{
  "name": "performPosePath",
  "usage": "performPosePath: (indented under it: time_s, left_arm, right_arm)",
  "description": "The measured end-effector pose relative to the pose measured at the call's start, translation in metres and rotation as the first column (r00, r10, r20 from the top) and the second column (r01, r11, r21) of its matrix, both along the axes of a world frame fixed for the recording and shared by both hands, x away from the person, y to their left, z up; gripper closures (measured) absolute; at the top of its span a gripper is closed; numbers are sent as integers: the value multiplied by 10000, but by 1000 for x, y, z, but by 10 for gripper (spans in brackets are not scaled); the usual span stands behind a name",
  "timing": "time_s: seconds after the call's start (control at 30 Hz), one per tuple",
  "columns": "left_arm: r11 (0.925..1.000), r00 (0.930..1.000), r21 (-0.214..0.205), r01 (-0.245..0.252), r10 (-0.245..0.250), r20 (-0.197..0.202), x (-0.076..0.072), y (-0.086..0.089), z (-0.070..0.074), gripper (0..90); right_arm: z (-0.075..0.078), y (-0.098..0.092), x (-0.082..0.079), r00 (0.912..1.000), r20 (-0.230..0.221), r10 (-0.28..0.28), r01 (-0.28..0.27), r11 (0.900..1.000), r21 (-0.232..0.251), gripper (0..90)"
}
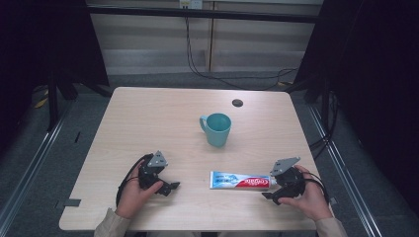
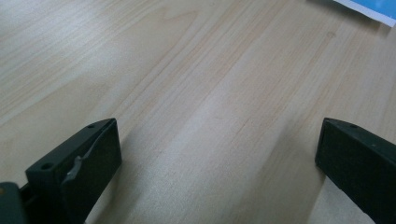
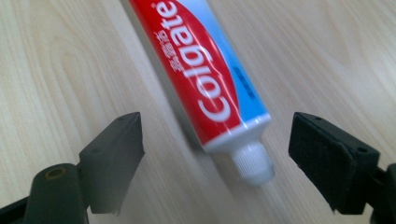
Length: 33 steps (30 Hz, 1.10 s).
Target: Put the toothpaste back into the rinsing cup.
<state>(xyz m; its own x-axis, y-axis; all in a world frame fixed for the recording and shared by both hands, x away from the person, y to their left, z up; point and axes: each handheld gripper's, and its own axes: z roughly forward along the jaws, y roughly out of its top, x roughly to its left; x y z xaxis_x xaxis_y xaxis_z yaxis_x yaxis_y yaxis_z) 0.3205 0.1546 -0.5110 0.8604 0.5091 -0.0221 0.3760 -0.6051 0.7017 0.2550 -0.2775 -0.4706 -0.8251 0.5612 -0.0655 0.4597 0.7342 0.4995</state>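
Pale wood-grain laminate covers the table [image 1: 148, 118], which is flanked by grey floor and dark curtains, with a cable port [image 1: 237, 103] near its far edge. A Colgate toothpaste tube [image 1: 240, 180] lies flat on the near right part of the table, its white cap [image 3: 253, 162] pointing toward the right gripper [image 1: 272, 193]. A teal mug [image 1: 217, 129] stands upright near the middle of the table, well apart from the tube and beyond it.

The right gripper is held spread wide, its jaws standing to either side of the cap end without touching it, as seen in the right gripper view. The left gripper [image 1: 173, 186] is likewise released, with nothing but bare wood between its jaws; a corner of the tube's crimped end [image 2: 369, 8] is seen at the top right of the left gripper view.

The step in hand is judged to be the approach for a grasp on the tube. A short advance is called for next, so that the tube's shoulder rather than the narrow cap is bracketed, and then a closing of the jaws.

The near table edge lies close behind both hands, so little room is left for pulling back. Ample open surface is offered toward the mug and to the left, and a lift toward the mug would be unobstructed.
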Motion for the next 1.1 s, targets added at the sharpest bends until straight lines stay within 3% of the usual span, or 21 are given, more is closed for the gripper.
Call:
performPosePath:
  time_s: [0.43,1.1]
  left_arm:
    - [10000,10000,7,12,-12,15,0,0,0,0]
    - [10000,10000,9,-2,2,-4,0,0,0,0]
  right_arm:
    - [6,21,14,9964,-363,763,-789,9940,-764,200]
    - [2,40,26,9870,-1078,1196,-1344,9806,-1428,235]
